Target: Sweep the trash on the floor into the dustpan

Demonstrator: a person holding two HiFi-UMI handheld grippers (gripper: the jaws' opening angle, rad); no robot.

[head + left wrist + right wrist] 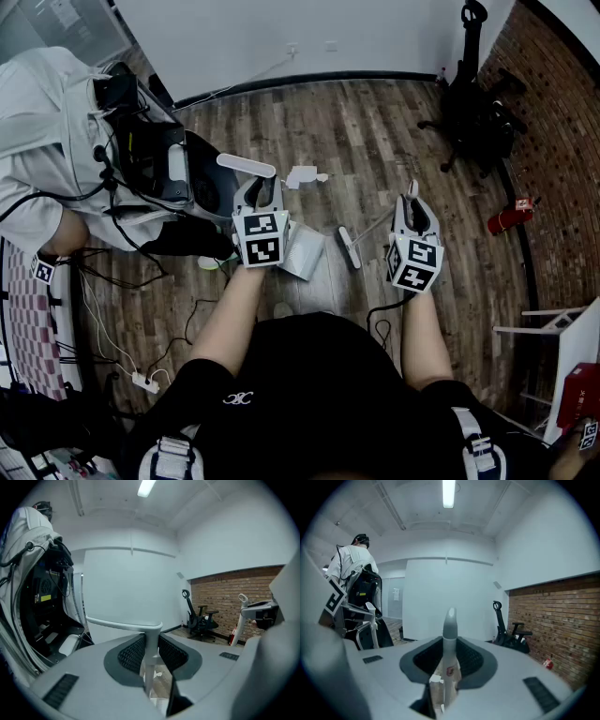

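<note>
A black shirt (309,394) was seen closest below the lens, with both forearms stretched forward over the wooden floor (375,131). The left tool (260,190) was closed on the upright stem of the dustpan (305,251), whose white T-shaped grip stood above the jaws in the left gripper view. The right tool (412,199) was clamped on the handle of the broom (348,247), and the handle's rounded tip stood out above the jaws in the right gripper view. The handle was slanted down and leftward, so the broom head was set on the floor between the two tools, just beside the pan's right edge. The trash, a white paper scrap (302,175), lay farther out than both pan and broom head, ahead of the left tool and slightly to its right. It was judged that the broom head would have to be carried beyond the scrap and drawn back toward the pan.
</note>
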